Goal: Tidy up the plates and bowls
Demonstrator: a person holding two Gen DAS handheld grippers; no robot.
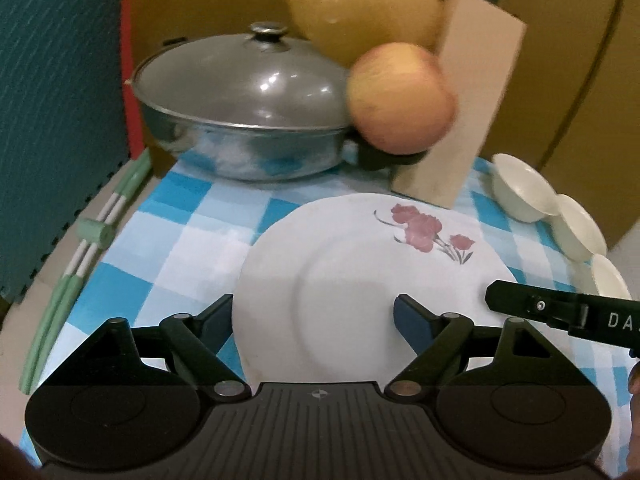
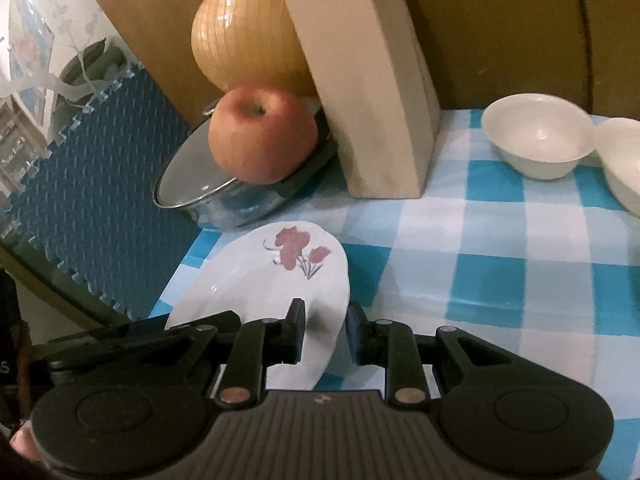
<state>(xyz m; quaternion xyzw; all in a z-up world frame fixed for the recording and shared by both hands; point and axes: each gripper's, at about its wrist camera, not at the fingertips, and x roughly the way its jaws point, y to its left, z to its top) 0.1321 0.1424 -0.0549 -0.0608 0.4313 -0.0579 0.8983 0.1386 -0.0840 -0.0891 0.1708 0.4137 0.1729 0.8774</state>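
Pinching its right rim, the right gripper (image 2: 325, 330) holds a white, flower-printed ceramic plate (image 2: 276, 280), hard, slippery and breakable. The left gripper (image 1: 312, 322) straddles the near rim with its jaws wide apart, not touching.

Dim, warm indoor light is seen; fisheye bending darkens the corners, and the apple (image 1: 400, 98) is motion-blurred.

blue-checked table (image 2: 500, 240) – lidded pan (image 1: 240, 120), wooden block (image 2: 376, 120), white bowls (image 2: 538, 136)
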